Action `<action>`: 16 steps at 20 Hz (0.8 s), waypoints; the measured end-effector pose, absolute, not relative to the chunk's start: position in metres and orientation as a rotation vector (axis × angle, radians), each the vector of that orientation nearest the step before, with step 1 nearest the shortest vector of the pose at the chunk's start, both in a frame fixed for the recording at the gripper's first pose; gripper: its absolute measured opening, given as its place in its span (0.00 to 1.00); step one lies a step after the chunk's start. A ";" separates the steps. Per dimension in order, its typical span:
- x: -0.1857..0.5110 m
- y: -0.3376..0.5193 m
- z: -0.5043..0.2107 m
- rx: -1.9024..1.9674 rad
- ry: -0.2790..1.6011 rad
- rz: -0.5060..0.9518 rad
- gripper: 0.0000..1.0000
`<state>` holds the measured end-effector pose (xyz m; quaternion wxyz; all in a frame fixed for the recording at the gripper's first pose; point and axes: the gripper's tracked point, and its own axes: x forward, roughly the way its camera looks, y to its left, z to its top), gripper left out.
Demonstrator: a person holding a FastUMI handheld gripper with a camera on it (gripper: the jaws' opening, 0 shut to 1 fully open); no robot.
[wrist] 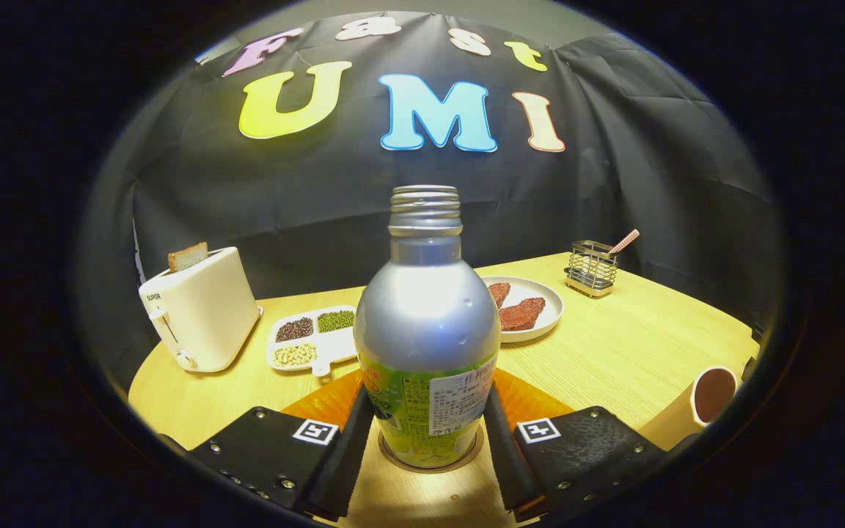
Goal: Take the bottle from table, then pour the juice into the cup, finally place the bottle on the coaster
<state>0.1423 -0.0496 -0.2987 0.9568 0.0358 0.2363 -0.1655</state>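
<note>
Two fingers level and low over the table (613, 345), pointing straight ahead, gripper (428, 447) narrowed around the bottle's (426, 345) lower body, both sides against the label. Bottle upright, uncapped, seated on a round coaster (466, 456) between the fingers. Beyond: toaster (202, 315) with bread, divided tray (312, 339) of beans, plate (540, 304), wire holder (591, 268). Cup (712, 396) of dark liquid off right.
</note>
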 end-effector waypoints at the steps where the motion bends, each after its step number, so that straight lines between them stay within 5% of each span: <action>1: 0.144 -0.049 -0.301 0.065 0.480 -0.334 0.75; 10: 0.145 -0.048 -0.316 0.038 0.502 -0.315 0.80; 13: 0.144 -0.041 -0.320 0.031 0.513 -0.282 0.99; 16: 0.140 -0.043 -0.317 0.024 0.514 -0.276 0.98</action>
